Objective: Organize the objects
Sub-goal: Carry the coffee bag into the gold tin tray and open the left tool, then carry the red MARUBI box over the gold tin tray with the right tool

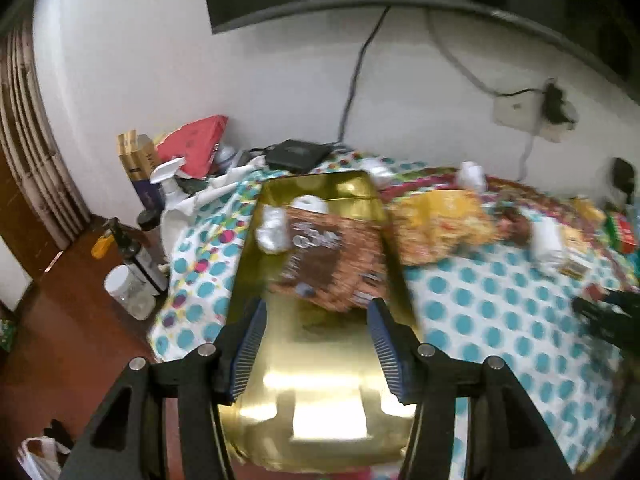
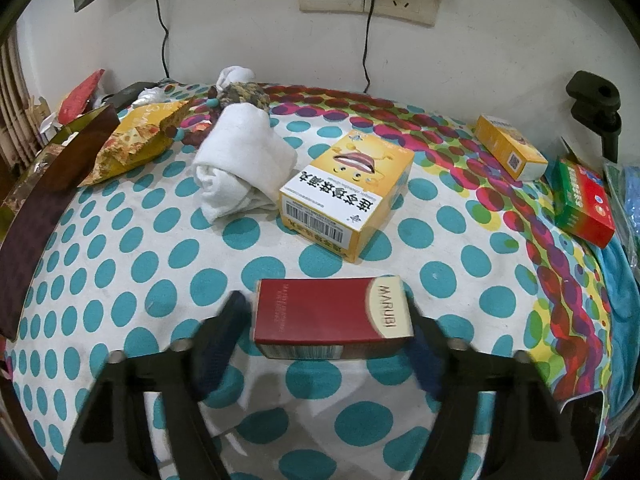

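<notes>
Left of the red box (image 2: 334,318), the gold tray (image 1: 320,380) (holding a brown packet (image 1: 332,260)) sits under the left gripper (image 1: 316,336), jaws released. The red box lies on the dotted tabletop (image 2: 460,272) between the right gripper (image 2: 328,344) jaws, not visibly clamped.

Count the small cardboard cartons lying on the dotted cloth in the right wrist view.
4: a red-and-cream carton between the right gripper's fingers, a large yellow carton mid-table, a small yellow carton far right, and a green-and-red carton at the right edge. Others may be hidden.
</notes>
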Motion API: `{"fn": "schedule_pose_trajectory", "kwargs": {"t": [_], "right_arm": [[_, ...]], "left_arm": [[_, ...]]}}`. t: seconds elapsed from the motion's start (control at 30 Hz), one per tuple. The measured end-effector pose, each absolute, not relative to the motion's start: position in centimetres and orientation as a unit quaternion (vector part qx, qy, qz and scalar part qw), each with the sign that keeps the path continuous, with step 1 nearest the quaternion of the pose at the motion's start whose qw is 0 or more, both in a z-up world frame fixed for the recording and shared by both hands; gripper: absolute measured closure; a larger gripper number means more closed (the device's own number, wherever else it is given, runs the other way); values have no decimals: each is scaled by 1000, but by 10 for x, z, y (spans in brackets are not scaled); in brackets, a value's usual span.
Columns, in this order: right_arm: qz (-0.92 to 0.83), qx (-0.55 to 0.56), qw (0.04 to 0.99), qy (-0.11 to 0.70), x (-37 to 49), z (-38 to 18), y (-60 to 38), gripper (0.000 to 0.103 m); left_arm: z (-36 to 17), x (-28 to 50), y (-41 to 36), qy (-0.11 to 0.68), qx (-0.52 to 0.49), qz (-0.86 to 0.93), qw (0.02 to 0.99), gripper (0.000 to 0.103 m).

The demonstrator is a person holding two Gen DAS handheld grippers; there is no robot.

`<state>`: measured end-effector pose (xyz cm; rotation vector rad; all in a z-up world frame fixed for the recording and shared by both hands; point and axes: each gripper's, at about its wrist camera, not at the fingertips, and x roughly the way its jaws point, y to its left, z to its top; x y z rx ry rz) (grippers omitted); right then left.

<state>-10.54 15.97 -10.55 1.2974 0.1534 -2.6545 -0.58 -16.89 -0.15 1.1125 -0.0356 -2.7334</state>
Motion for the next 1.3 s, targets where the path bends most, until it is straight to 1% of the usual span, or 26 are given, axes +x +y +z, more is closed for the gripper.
{"fn": "schedule_pose_trajectory", "kwargs": {"t": [0.3,0.57,0.67,0.9,1.17,1.3], "right_arm": [[-894,436,91,50,-107,-108,159,44],[-894,436,90,50,-107,-109,158,44],[-894,436,90,51,-108,-109,158,44],[-895,434,84,59,-104,-106,157,44],[-897,430,75,68,-102,-103,158,44],[-907,411,66,59,-97,-97,163,44]], "left_arm": [[-4,44,-116,-36,358,-931,64,48],[-16,69,-110,-25,363,-929,67,48],[-21,79,-117,-24,365,-927,79,48],[-26,101,-154,19,372,-921,109,48],[-23,138,-195,34,356,-921,152,48],[-25,154,-221,43,351,-918,179,48]]}}
